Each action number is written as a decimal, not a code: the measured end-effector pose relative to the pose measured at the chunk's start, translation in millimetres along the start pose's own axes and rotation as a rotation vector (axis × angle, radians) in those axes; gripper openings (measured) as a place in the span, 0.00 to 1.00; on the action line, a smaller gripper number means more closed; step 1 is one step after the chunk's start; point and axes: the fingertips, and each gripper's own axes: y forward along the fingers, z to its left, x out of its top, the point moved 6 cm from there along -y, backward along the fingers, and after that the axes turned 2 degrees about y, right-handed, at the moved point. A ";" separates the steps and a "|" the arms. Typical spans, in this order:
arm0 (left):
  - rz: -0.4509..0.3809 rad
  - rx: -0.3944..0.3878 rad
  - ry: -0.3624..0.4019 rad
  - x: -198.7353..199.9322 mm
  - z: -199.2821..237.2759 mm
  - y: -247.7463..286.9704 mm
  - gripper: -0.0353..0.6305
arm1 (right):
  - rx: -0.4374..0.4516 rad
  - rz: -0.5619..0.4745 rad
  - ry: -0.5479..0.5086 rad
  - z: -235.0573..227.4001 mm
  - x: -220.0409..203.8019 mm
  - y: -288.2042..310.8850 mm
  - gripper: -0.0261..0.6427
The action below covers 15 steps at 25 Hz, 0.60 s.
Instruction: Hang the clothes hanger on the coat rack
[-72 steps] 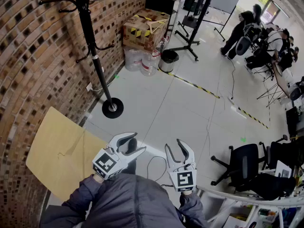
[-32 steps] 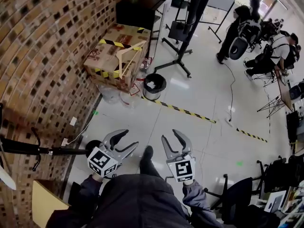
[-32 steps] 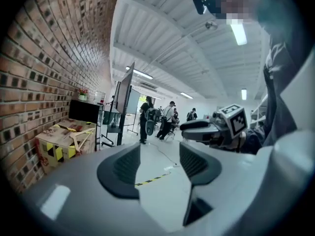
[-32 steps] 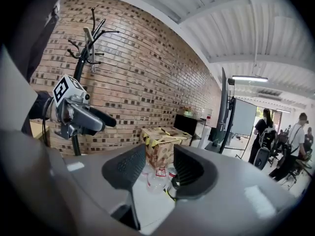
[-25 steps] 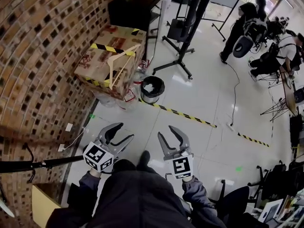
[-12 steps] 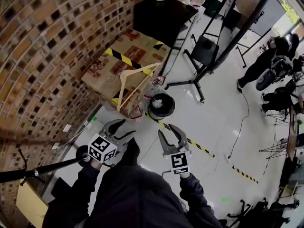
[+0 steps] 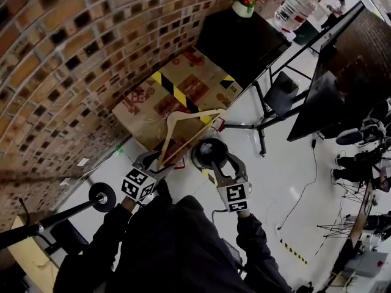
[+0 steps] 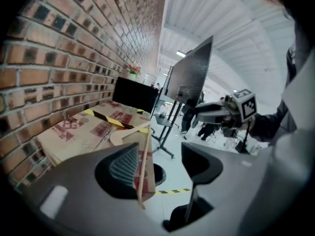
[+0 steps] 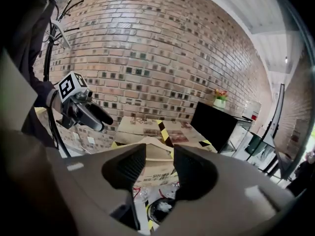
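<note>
Over at the cardboard box (image 7: 146,102), left gripper (image 7: 156,162) has just opened wide around the hanger (image 7: 198,113) end; right gripper (image 7: 223,163) gapes empty. Pickup looks next.

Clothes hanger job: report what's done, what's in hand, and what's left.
Nothing is done yet: the hanger lies on the cardboard box, not on the coat rack. In hand: the left gripper has just been opening its jaws, and the hanger's lower end sits between them, unclamped. The right gripper is open and empty. Left: grip, lift, carry, hang.
</note>
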 end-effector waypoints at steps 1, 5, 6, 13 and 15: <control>0.011 0.014 -0.013 -0.4 6.1 5.4 0.48 | 0.022 0.004 -0.014 -5.7 2.6 13.2 0.31; 0.074 0.074 -0.043 -2.4 32.5 33.0 0.48 | 0.151 0.045 -0.155 -29.1 10.3 74.0 0.31; 0.092 0.091 -0.055 -4.9 39.0 40.8 0.48 | 0.191 0.058 -0.185 -33.2 11.4 90.0 0.31; 0.243 0.210 -0.171 -23.6 81.7 94.6 0.48 | 0.478 0.179 -0.391 -50.0 3.3 200.4 0.29; 0.300 0.228 -0.200 -29.4 83.4 107.8 0.48 | 0.555 0.216 -0.475 -50.7 -3.7 223.8 0.29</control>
